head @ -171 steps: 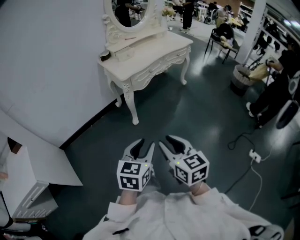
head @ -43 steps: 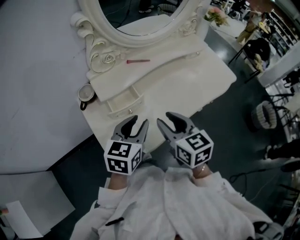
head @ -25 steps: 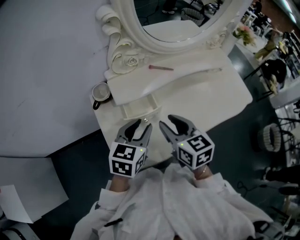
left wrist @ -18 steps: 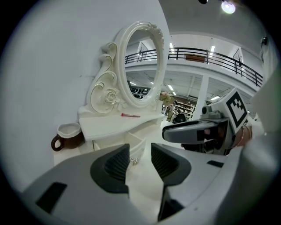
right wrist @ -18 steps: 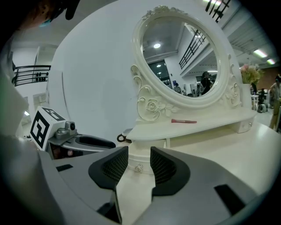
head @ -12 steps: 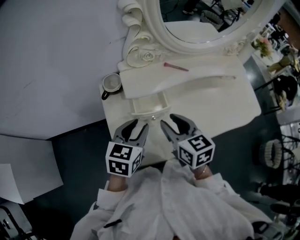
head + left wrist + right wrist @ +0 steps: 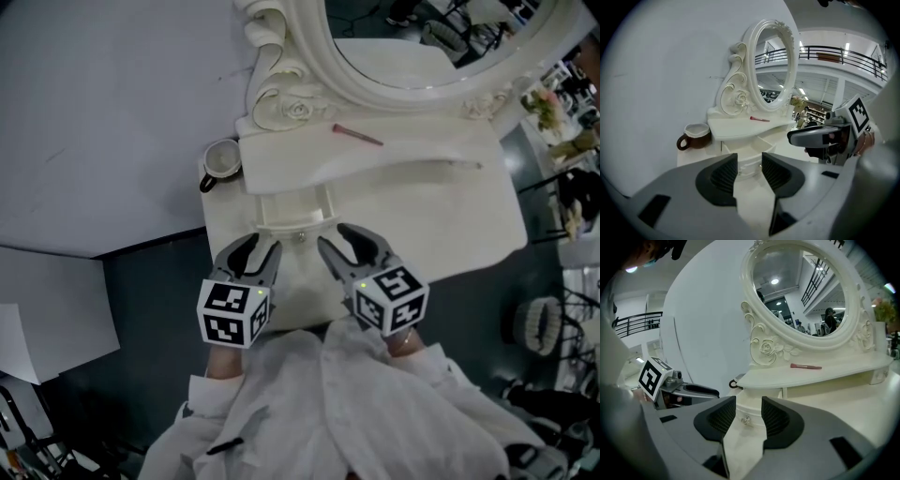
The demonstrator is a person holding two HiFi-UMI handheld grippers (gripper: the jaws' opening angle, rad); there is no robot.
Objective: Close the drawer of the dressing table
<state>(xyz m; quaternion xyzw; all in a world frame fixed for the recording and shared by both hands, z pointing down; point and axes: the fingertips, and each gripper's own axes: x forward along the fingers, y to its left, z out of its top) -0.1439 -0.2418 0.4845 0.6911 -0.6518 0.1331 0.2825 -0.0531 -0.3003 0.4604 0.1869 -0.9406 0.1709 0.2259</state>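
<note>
Table (image 7: 450,225) bears a mirror (image 7: 422,47) at 12 o'clock. Drawer (image 7: 292,208) stands open, centre. Left gripper (image 7: 260,246) at its 7 and right gripper (image 7: 336,239) at 5, both narrowly apart and empty; the right's jaws were just opening. Cup (image 7: 222,159) at 10.

A white surface (image 7: 450,225) fills the middle, with an oval mirror (image 7: 422,37) in a carved frame at 12 o'clock. Below the mirror, a raised shelf (image 7: 412,155) carries a thin pink stick (image 7: 357,135). A small drawer (image 7: 292,208) stands pulled out from under the shelf, its knob (image 7: 300,236) on its 6 o'clock edge. A mug (image 7: 221,159) sits at the drawer's 10 o'clock, just beside the shelf's end. The left tool (image 7: 255,246) hovers at the drawer's 7 o'clock and the right tool (image 7: 337,239) at its 5 o'clock. Both have their jaws apart with nothing between them, and the right tool's jaws have just been opening. White sleeves (image 7: 375,412) fill 6 o'clock.
</note>
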